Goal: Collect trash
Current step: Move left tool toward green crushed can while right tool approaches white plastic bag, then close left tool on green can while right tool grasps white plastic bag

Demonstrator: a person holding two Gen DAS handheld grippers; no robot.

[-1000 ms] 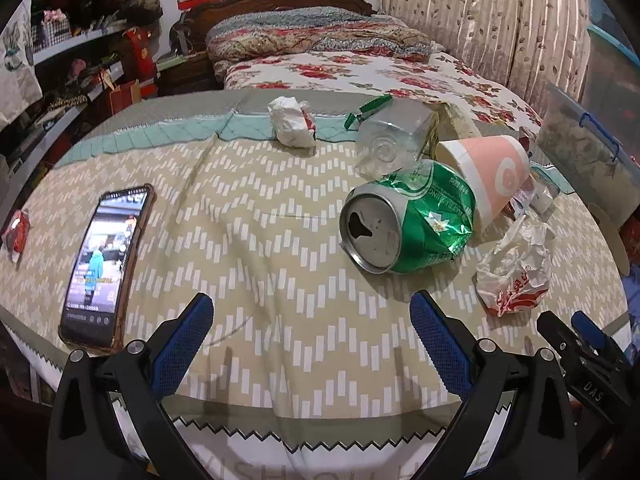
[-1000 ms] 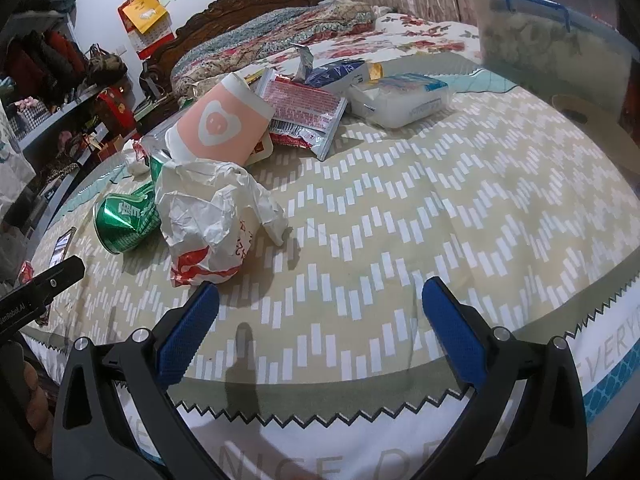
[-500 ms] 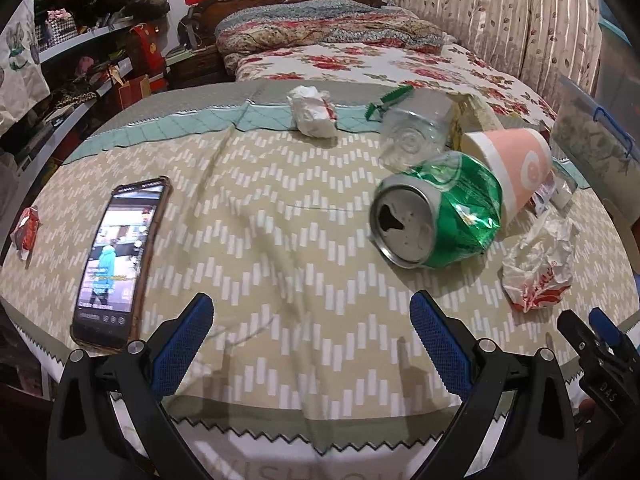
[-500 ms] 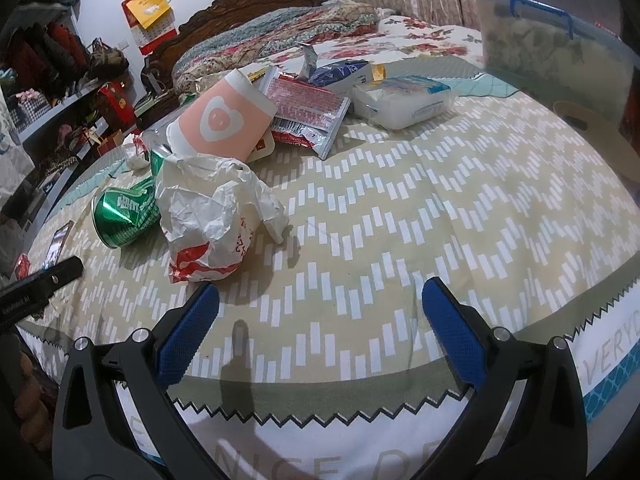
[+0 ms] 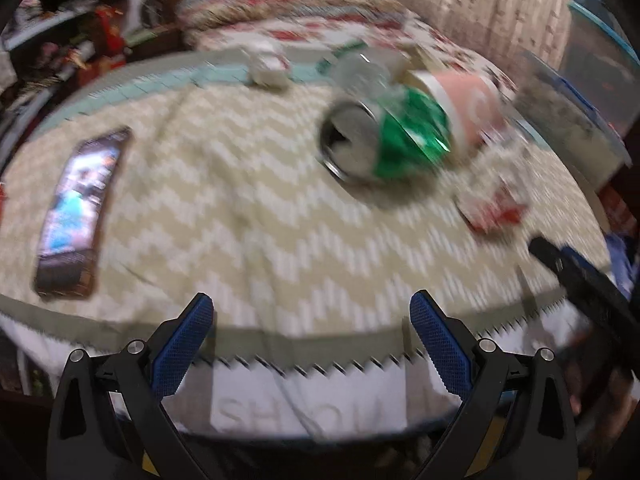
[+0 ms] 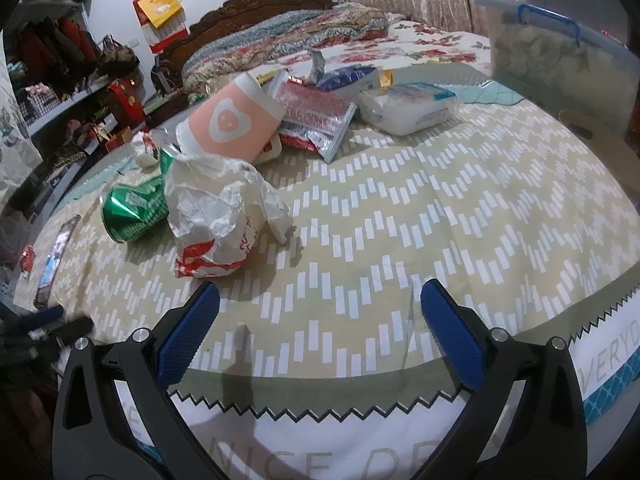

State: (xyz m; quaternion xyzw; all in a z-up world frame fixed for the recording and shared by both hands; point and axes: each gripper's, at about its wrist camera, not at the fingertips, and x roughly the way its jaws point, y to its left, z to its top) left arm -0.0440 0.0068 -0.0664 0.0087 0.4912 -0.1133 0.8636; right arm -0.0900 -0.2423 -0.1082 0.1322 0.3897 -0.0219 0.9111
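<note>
Trash lies on a round table with a chevron cloth (image 6: 400, 216). A crushed green can (image 5: 396, 140) (image 6: 134, 210) lies on its side beside a pink paper cup (image 5: 472, 108) (image 6: 232, 122). A crumpled white and red wrapper (image 6: 216, 216) (image 5: 494, 200) lies in front of them. A small white paper wad (image 5: 266, 66) sits at the far edge. My left gripper (image 5: 310, 320) is open and empty at the near table edge. My right gripper (image 6: 320, 306) is open and empty, just right of the wrapper.
A phone (image 5: 78, 212) lies on the left of the table. A red snack packet (image 6: 316, 120) and a tissue pack (image 6: 408, 106) lie at the back. A clear storage box (image 6: 560, 68) stands at the right. A bed lies behind the table.
My left gripper has pulled back toward the near table edge and is moving fast, so its view is blurred. The right gripper has barely moved.
</note>
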